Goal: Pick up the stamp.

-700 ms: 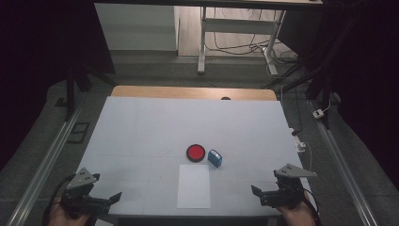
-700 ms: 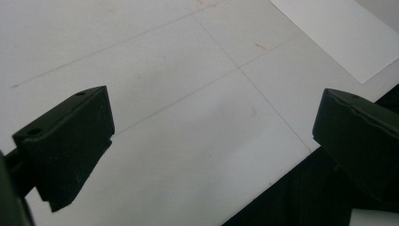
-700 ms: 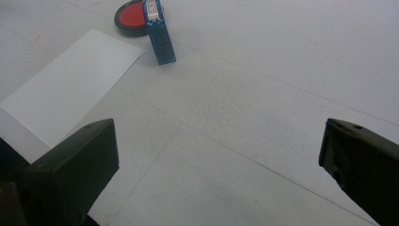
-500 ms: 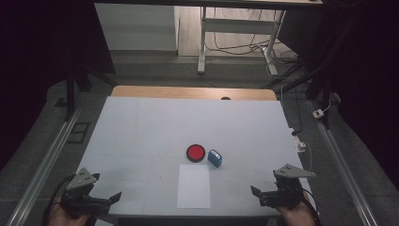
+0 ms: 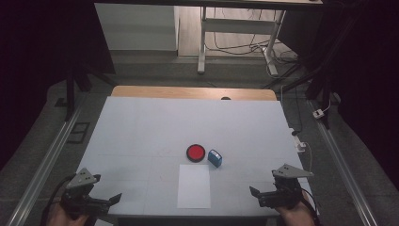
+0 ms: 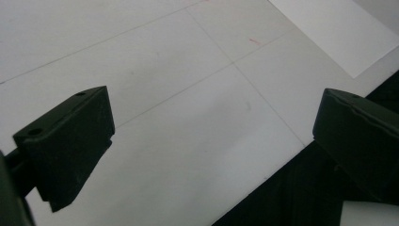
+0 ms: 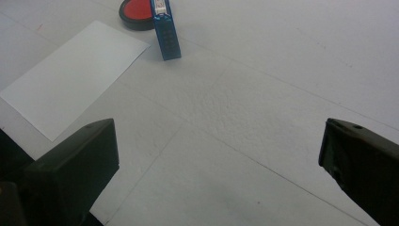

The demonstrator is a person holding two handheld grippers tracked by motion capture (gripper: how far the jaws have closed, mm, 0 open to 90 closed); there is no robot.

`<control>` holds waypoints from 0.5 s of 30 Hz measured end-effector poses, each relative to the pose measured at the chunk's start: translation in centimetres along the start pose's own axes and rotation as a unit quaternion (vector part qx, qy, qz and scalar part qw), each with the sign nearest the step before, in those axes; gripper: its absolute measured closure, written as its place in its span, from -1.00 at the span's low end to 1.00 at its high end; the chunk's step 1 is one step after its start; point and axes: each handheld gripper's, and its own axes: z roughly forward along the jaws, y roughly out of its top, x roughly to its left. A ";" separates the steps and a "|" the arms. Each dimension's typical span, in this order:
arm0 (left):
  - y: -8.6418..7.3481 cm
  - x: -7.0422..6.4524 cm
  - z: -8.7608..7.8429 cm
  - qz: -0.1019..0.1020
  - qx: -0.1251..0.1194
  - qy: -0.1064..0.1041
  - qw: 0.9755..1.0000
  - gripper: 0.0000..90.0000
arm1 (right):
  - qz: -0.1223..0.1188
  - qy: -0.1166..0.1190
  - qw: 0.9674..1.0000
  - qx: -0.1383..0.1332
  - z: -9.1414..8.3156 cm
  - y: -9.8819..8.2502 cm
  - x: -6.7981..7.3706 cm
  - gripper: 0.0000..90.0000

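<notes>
Both grippers (image 5: 96, 203) (image 5: 266, 195) stayed wide and empty at the desk's (image 5: 141, 132) near corners; stamp (image 5: 215, 157), pad (image 5: 195, 152), paper (image 5: 194, 186) untouched.

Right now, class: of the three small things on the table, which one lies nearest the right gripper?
The blue stamp. It sits right of the red ink pad and white paper sheet, closest to the right gripper.

Both grippers (image 5: 110, 201) (image 5: 254, 193) apparently wide open
</notes>
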 end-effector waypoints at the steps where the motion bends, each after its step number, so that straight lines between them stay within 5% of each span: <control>1: 0.0 0.1 0.0 0.000 0.000 -0.006 1.000 -1.00 | -0.001 0.000 1.000 0.000 0.0 0.0 0.0 -1.00; 15: -0.1 0.2 -0.2 -0.005 -0.008 -0.022 1.000 -1.00 | -0.001 0.007 1.000 -0.016 -0.2 0.2 0.1 -1.00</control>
